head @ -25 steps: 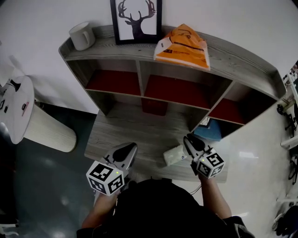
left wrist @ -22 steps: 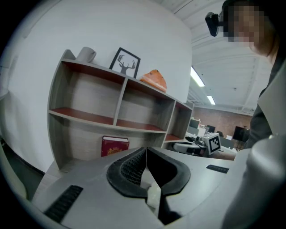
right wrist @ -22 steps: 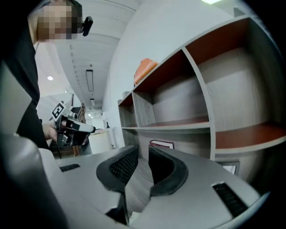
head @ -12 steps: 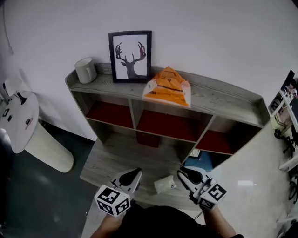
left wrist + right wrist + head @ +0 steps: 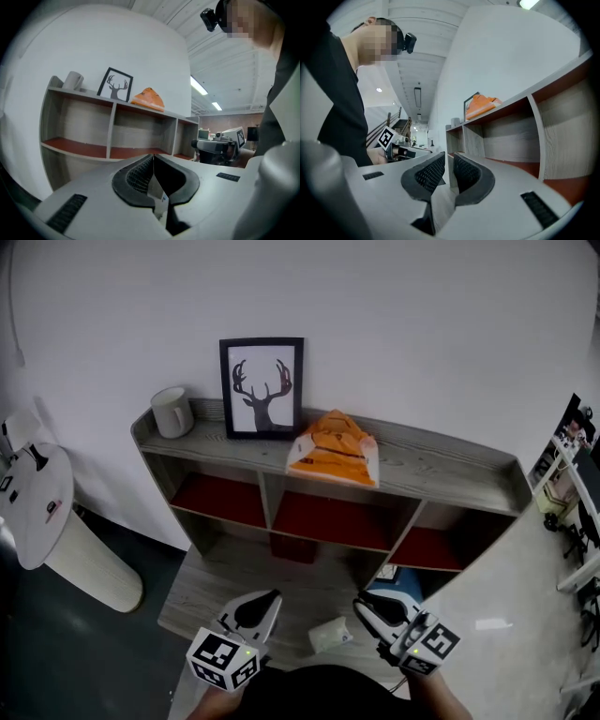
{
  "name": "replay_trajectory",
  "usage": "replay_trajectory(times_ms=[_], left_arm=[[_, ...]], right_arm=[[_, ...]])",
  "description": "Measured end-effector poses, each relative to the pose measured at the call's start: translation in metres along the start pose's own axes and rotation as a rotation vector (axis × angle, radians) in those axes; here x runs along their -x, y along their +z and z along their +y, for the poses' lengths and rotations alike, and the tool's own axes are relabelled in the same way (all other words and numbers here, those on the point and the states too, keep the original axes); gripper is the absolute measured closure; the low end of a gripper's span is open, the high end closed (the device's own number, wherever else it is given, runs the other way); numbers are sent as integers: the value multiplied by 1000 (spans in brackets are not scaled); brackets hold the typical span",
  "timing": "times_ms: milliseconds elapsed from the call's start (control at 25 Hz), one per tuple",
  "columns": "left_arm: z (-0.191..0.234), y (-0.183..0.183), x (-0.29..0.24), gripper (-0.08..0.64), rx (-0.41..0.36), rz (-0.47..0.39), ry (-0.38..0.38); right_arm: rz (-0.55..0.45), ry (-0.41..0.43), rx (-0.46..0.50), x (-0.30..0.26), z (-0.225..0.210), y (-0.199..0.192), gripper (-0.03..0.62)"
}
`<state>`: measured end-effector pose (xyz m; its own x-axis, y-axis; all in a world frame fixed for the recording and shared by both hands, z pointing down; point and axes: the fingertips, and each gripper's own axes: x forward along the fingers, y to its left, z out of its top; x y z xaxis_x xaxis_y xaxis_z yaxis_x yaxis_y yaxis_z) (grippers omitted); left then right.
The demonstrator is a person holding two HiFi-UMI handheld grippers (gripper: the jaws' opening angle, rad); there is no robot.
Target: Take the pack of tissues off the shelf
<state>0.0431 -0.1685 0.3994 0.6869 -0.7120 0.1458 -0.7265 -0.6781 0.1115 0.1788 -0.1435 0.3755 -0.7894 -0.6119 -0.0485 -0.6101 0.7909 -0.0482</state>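
Three open-fronted compartments, each with a flat red floor (image 5: 330, 519), run side by side through the long grey wood-grain shelf unit (image 5: 441, 465), whose top board curves gently and carries a raised lip along its back. On that top board the orange, crinkled plastic pack of tissues (image 5: 335, 450) lies slumped above the middle compartment, reaching the unit's front edge. Just to its left, at the back of the same board, a black-framed white print of a deer's head (image 5: 262, 387) stands upright against the wall. Near the unit's left end stands a squat off-white ceramic mug (image 5: 172, 412); what it holds cannot be seen.

In front of the unit's foot lies a lower grey wood-grain board (image 5: 216, 582), and on it rests a small white soft-looking packet (image 5: 328, 636). A blue object (image 5: 394, 582) shows partly under the unit's right compartment.

The left gripper (image 5: 152, 161), smooth grey plastic with ribbed black pads, faces the unit with its jaws pressed together on nothing. The right gripper (image 5: 449, 169) also faces the unit, its pads a thin slit apart and empty. Both are well short of the tissues.
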Motion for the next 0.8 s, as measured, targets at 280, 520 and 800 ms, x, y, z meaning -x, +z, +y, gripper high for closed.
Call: replay_trajectory(times_ms=[280,520,800], left_arm=[[28,34,5,541,-102,-37,-5],[19,66,-12,540,-165,-29,-160],[10,124,-30,540,-221,-66,-297]], right_arm=[[-18,-47,35,-22,-4,24,555],[-1,-54,10,-41,5,15,555],[39,-35,-42,-55,12,-6,555]])
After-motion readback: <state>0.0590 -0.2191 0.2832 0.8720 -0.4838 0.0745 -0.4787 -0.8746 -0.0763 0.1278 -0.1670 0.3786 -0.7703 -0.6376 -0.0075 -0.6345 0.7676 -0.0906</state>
